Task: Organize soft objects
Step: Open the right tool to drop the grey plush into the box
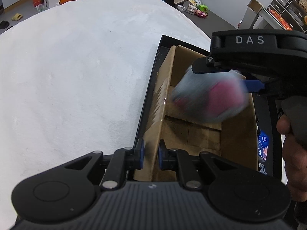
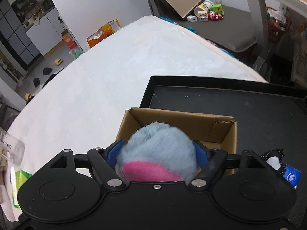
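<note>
A fluffy light-blue and pink plush toy hangs blurred over the open cardboard box, just under my right gripper, which itself looks sharp. In the right wrist view the toy fills the gap between the blue pads of my right gripper, whose jaws stand wide; the toy looks loose between them. My left gripper is shut on the box's left wall. The box stands in a black tray.
The black tray lies on a white fleecy surface. A blue packet and a black-and-white item lie right of the box. A clear jar stands at the left edge. A person's hand holds the right gripper.
</note>
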`<move>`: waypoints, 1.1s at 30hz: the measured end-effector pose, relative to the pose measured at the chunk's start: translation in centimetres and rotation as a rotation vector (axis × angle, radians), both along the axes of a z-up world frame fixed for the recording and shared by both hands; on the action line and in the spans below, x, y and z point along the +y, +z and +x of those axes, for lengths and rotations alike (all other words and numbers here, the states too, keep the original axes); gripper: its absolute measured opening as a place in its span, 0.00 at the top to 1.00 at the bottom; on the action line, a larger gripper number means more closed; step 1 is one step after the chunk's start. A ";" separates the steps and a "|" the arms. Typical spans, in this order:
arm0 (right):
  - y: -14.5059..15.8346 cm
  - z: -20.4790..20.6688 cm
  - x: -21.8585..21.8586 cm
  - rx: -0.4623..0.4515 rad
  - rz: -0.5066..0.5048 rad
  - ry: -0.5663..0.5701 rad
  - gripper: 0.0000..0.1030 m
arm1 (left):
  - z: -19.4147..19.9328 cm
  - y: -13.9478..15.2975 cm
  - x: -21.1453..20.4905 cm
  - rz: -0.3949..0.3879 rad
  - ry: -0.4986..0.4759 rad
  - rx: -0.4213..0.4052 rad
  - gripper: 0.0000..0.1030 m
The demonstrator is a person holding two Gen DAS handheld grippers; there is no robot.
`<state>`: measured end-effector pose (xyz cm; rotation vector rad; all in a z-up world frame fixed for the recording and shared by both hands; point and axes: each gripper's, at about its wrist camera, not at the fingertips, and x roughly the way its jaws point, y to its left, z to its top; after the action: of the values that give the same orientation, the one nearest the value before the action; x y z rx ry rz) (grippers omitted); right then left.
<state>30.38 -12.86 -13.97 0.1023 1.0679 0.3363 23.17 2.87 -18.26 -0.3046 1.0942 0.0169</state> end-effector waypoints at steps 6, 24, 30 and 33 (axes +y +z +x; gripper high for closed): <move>0.3 -0.2 -0.5 0.002 0.008 0.000 0.27 | 0.1 0.1 0.1 -0.004 0.006 0.003 0.86; 3.0 -3.2 -6.6 -0.038 0.034 -0.052 0.24 | -0.3 1.0 -1.0 0.117 0.044 0.029 0.38; 2.7 -3.8 -9.0 -0.038 0.032 -0.088 0.20 | -0.7 1.5 -1.6 0.148 0.037 0.024 0.31; 2.2 -4.0 -10.2 -0.034 0.028 -0.111 0.17 | -0.6 1.5 -2.0 0.155 0.029 0.027 0.30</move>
<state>26.35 -23.09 -11.73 0.1792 1.0194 0.2520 22.56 0.89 -16.77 -0.1816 1.1081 0.1310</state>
